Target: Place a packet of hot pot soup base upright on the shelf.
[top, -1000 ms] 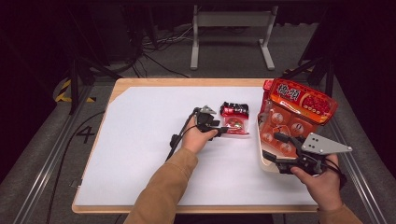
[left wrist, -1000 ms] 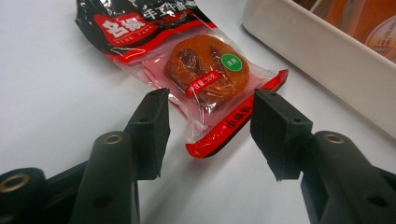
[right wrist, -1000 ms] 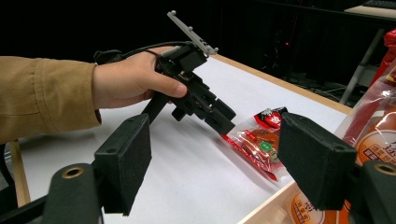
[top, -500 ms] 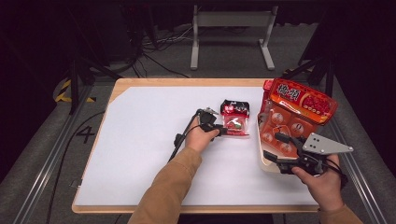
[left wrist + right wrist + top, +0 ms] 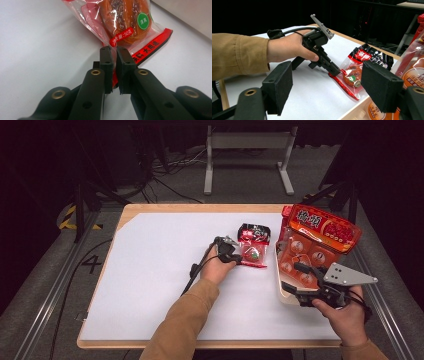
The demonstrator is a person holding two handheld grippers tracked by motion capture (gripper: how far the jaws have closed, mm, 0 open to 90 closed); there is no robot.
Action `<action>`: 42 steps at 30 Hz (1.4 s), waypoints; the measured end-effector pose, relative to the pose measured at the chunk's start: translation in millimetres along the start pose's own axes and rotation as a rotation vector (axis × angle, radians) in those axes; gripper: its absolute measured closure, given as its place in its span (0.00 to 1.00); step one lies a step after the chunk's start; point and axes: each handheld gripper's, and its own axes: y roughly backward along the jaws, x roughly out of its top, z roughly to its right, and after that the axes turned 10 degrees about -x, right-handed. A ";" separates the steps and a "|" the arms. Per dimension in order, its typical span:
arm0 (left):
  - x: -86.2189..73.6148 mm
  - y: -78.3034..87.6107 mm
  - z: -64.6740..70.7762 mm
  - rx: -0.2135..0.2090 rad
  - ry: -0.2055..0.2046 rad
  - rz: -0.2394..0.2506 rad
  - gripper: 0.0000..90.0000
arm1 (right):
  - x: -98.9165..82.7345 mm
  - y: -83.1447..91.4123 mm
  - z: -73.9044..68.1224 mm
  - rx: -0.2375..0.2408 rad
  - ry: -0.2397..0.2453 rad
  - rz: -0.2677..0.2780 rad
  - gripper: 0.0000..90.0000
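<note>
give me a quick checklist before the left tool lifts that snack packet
1. Left tool clamped on the packet edge: ok, its jaws have just been closing on the red seam.
2. Snack packet flat on the table: ok.
3. Grip firm enough to lift: cannot tell, only the thin edge is pinched.
4. Right tool clear of the packet: ok, jaws open.
5. Tray within reach at the right: ok.

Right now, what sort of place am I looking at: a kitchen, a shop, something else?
Most likely a recording studio or lab, not a kitchen: a white-topped table stands among dark walls, loose floor cables and a metal stand, with only packaged snacks laid out.
</note>
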 end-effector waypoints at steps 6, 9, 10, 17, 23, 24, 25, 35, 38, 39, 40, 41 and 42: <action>0.8 -0.1 5.0 0.023 -0.044 -0.009 1.00 | -1.9 -1.3 0.9 0.002 -0.007 -0.006 0.29; 1.1 2.3 7.9 0.026 -0.060 0.004 1.00 | -2.8 -1.6 1.8 0.000 -0.011 -0.010 0.29; 1.6 3.8 9.3 0.025 -0.060 0.003 1.00 | -3.1 -1.8 2.5 0.001 -0.012 -0.010 0.30; 4.0 19.0 17.0 0.010 -0.098 0.032 1.00 | -3.1 -2.0 3.9 -0.008 -0.017 -0.013 0.30; 5.8 42.8 24.5 0.004 -0.137 0.080 1.00 | -1.7 -3.4 4.8 -0.016 -0.020 -0.014 0.30; 6.3 47.4 25.8 0.002 -0.143 0.087 1.00 | -1.5 -3.8 5.1 -0.016 -0.022 -0.014 0.30; 6.7 52.9 27.9 0.005 -0.152 0.102 1.00 | -1.4 -4.2 5.4 -0.017 -0.024 -0.014 0.30; 1.1 95.1 53.5 -0.014 -0.239 0.173 1.00 | 5.0 -9.6 8.5 -0.026 -0.029 -0.021 0.30; -2.7 103.3 61.7 -0.026 -0.256 0.183 1.00 | 8.3 -11.9 9.1 -0.029 -0.026 -0.022 0.30; -4.1 106.4 64.7 -0.027 -0.267 0.187 1.00 | 9.5 -12.8 9.3 -0.029 -0.027 -0.022 0.30; -5.3 109.3 68.2 -0.024 -0.282 0.188 1.00 | 10.8 -13.8 9.6 -0.030 -0.029 -0.024 0.30; -6.5 111.8 72.0 -0.025 -0.295 0.191 1.00 | 12.0 -14.9 9.9 -0.031 -0.029 -0.024 0.30; -6.5 111.8 72.0 -0.025 -0.295 0.191 1.00 | 13.3 -16.1 10.3 -0.032 -0.029 -0.024 0.30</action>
